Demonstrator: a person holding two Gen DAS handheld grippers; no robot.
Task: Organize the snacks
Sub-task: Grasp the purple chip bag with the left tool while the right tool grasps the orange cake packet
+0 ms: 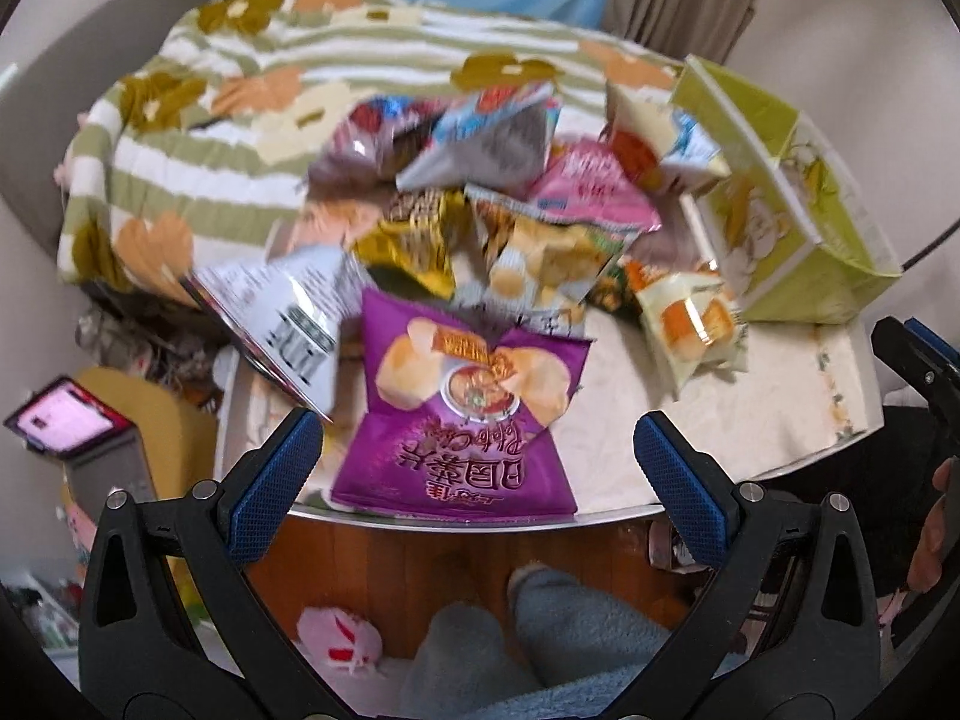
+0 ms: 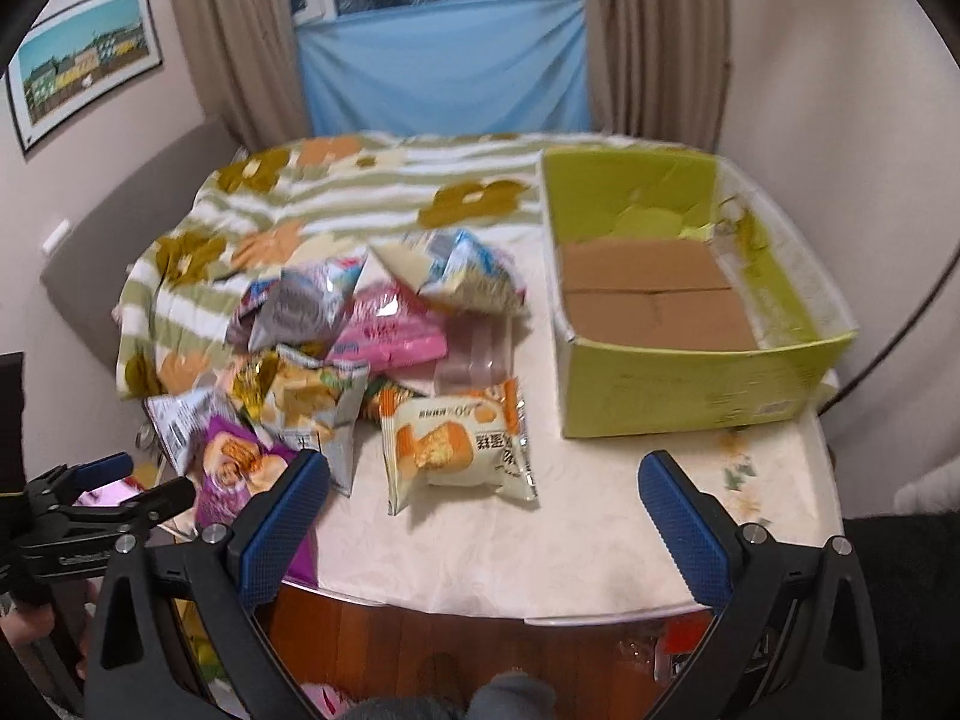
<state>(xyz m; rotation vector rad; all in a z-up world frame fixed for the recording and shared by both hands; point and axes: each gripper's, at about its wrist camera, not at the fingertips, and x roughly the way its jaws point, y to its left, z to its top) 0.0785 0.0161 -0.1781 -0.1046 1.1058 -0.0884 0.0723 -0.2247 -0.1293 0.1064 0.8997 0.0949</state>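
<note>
A pile of snack bags lies on the table. A purple chip bag (image 1: 462, 408) sits at the near edge, right in front of my open, empty left gripper (image 1: 477, 450); it also shows in the right wrist view (image 2: 234, 474). A cream cake packet (image 2: 459, 444) lies in front of my open, empty right gripper (image 2: 483, 504), a little beyond its fingertips; it shows in the left wrist view too (image 1: 690, 318). A green cardboard box (image 2: 690, 384) stands open and empty at the right. The left gripper (image 2: 102, 492) shows at the left edge.
A striped flowered cloth (image 2: 336, 192) covers the far half of the table (image 2: 600, 540). Pink (image 2: 390, 330), silver (image 2: 306, 306) and gold (image 1: 414, 240) bags are heaped in the middle. A lit phone (image 1: 66, 420) stands to the left. My legs are below the table edge.
</note>
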